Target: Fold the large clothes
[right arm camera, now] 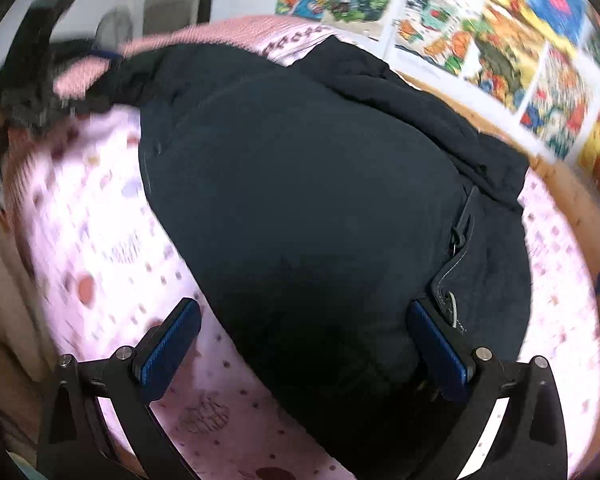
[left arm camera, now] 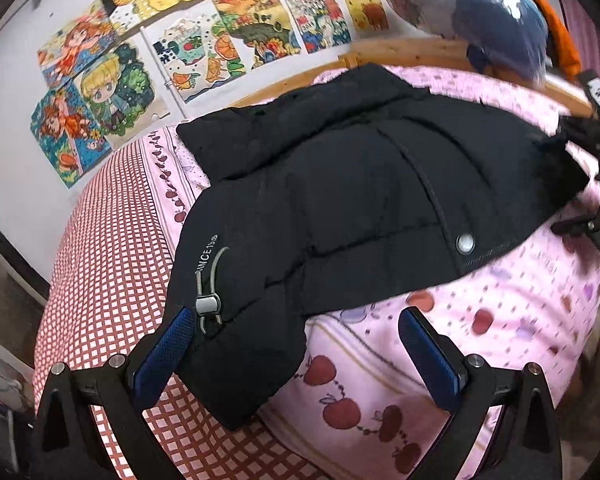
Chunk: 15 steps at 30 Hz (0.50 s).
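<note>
1. Plainly, left wrist view: black jacket lies on the pink bedsheet; left gripper jaws apart, jacket corner (toggle cord end) between them.
2. Right wrist view, blurred: right gripper jaws spread wide, straddling the jacket's near edge.

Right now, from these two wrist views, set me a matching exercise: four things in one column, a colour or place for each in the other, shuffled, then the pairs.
Things:
1. jacket
2. bedsheet
3. drawings
4. cord toggle

Descriptions:
A. pink with apple prints
B. near the left tool's left finger
C. black, spread on the bed
D. pinned to the wall behind the bed

Pairs: 1-C, 2-A, 3-D, 4-B
</note>
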Each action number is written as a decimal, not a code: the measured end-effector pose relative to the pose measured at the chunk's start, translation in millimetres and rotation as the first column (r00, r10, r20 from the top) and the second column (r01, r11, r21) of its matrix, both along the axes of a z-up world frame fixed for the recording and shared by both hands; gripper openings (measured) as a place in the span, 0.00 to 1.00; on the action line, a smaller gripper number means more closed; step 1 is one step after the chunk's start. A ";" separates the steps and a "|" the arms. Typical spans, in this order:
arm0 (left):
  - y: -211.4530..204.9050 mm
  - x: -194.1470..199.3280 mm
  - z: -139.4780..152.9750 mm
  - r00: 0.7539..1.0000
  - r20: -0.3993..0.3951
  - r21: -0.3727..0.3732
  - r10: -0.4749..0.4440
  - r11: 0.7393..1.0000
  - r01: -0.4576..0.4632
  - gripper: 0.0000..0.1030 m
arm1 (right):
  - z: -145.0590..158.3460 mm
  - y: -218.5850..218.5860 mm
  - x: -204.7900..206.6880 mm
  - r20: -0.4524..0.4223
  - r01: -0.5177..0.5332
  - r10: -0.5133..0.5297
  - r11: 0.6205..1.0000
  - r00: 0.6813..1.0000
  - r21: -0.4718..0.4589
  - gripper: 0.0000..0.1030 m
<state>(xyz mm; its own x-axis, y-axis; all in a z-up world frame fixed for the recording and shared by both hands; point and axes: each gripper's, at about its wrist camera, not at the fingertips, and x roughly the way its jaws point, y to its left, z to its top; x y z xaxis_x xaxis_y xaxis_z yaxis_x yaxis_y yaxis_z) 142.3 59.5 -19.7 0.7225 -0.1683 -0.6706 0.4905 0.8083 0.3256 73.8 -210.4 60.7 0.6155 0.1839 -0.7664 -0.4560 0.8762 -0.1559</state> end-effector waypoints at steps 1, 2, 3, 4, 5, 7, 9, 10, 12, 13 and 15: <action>-1.3 0.1 -1.0 1.000 0.003 0.012 -0.002 1.000 0.002 1.00 | 0.0 4.3 -0.4 0.016 0.008 -0.007 0.999 1.000 -0.036 0.98; -2.7 -0.4 -1.8 1.000 0.008 0.023 -0.004 1.000 0.003 1.00 | -0.3 7.4 0.0 0.035 0.025 -0.023 0.998 0.999 -0.062 0.98; -3.8 -0.9 -2.2 1.000 0.012 0.031 -0.005 1.000 0.004 1.00 | 0.6 7.9 1.7 0.049 0.048 -0.044 0.997 0.998 -0.066 0.98; -4.5 -1.7 -2.4 1.000 0.013 0.035 -0.005 0.999 0.005 1.00 | 3.1 6.1 4.4 0.056 0.076 -0.073 0.996 0.996 -0.050 0.98; -4.6 -1.4 -2.6 1.000 0.014 0.038 -0.006 0.999 0.005 1.00 | 6.2 3.7 7.0 0.055 0.097 -0.095 0.995 0.994 -0.027 0.98; -5.5 -1.7 -2.9 1.000 0.017 0.050 -0.007 0.999 0.007 1.00 | 14.9 -0.6 11.0 0.056 0.116 -0.117 0.993 0.991 0.020 0.98; -6.1 -0.8 -3.0 1.000 0.020 0.064 -0.009 0.998 0.008 1.00 | 25.7 -4.0 14.6 0.074 0.130 -0.133 0.991 0.988 0.041 0.98; -6.9 -0.2 -3.3 1.000 0.022 0.073 -0.008 0.997 0.006 1.00 | 33.3 -6.6 17.8 0.077 0.133 -0.137 0.990 0.988 0.055 0.98; -8.7 0.7 -3.7 1.000 0.026 0.082 -0.005 0.997 0.003 1.00 | 44.4 -12.5 24.4 0.067 0.136 -0.142 0.987 0.988 0.084 0.98; -9.1 1.5 -3.9 1.000 0.027 0.084 -0.004 0.996 0.002 1.00 | 51.9 -18.6 30.4 0.057 0.141 -0.149 0.983 0.987 0.116 0.98; -10.7 3.2 -3.8 1.000 0.029 0.088 -0.003 0.996 0.000 1.00 | 69.2 -32.7 44.1 0.035 0.159 -0.168 0.970 0.985 0.184 0.98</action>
<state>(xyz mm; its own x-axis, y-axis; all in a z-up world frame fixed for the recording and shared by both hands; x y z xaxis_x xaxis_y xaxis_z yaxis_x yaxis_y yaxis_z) 145.5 48.8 -23.5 0.7415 -0.1105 -0.6618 0.4812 0.7750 0.4097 117.9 -243.1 129.9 0.6854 0.2098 -0.6973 -0.3001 0.9539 -0.0079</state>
